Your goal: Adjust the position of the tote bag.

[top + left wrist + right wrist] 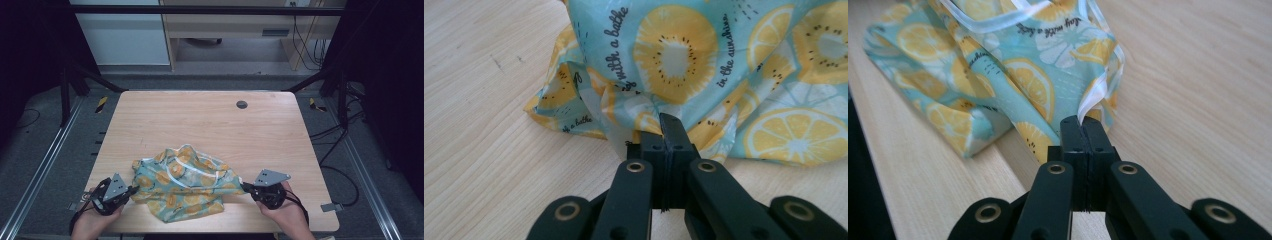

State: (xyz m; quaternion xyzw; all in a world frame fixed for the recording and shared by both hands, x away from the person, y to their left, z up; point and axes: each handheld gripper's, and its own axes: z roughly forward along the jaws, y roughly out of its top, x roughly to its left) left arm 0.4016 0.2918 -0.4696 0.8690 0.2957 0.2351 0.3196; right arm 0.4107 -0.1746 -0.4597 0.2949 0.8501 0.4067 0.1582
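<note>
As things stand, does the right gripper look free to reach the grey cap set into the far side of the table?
Probably not yet: the right gripper is shut on the fruit-print cloth. The wood up to the grey cap lies bare.

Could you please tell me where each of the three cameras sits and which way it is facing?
High view: above the person's side, looking forward and down on the table; both hands, left gripper and right gripper show.
Left gripper view: rides the left gripper, looking along its shut jaws at the cloth.
Right gripper view: rides the right gripper, looking along its shut jaws at the cloth's white-trimmed edge.
All three share the fruit-print cloth and wooden table.
</note>
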